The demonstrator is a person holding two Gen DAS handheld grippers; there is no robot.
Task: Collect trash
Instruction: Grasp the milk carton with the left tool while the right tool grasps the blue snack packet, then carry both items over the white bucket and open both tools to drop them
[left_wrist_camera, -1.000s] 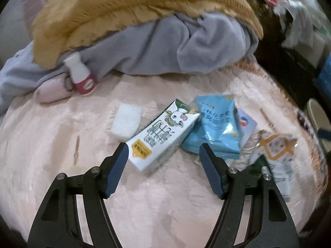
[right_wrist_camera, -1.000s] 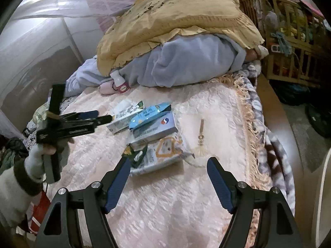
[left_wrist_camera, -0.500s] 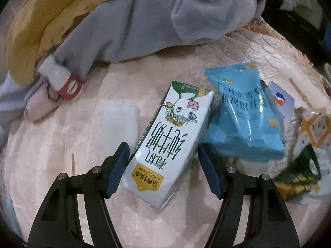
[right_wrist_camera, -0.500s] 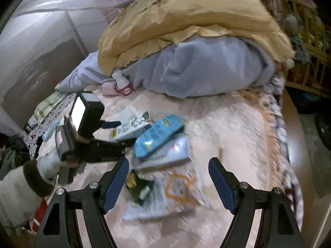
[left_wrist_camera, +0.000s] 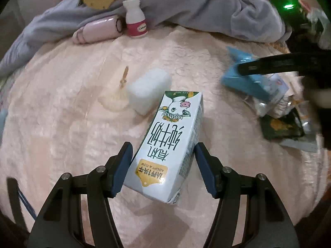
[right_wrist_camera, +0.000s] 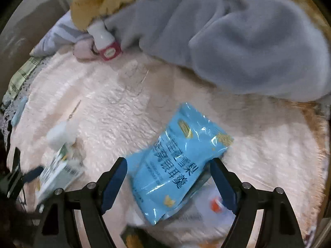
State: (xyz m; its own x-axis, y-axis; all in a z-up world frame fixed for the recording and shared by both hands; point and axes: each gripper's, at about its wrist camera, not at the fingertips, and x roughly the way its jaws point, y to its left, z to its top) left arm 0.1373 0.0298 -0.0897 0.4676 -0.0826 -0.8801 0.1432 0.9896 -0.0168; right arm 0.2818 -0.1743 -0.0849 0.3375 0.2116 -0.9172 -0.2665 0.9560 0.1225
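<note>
A white and green milk carton (left_wrist_camera: pixel 169 144) lies on the pink bedspread (left_wrist_camera: pixel 62 124). My left gripper (left_wrist_camera: pixel 162 161) is open, its jaws on either side of the carton's near end; the left pad touches or nearly touches it, the right pad stands apart. The carton also shows at the left of the right wrist view (right_wrist_camera: pixel 60 173). A blue snack bag (right_wrist_camera: pixel 178 165) lies over other wrappers. My right gripper (right_wrist_camera: pixel 168 177) is open around the bag's near end. In the left wrist view the bag (left_wrist_camera: pixel 246 82) is partly hidden by the right gripper's dark finger.
A white tissue pack (left_wrist_camera: pixel 149 86) lies just beyond the carton. A white bottle with a red label (left_wrist_camera: pixel 135 18) and a pink case (left_wrist_camera: pixel 97 29) rest against a grey blanket (right_wrist_camera: pixel 238 47) under a yellow one. Green and silver wrappers (left_wrist_camera: pixel 283 124) lie at right.
Both grippers have moved forward and down. The left now straddles the milk carton, which has shifted away from the wrappers. The right has come in over the blue bag.
</note>
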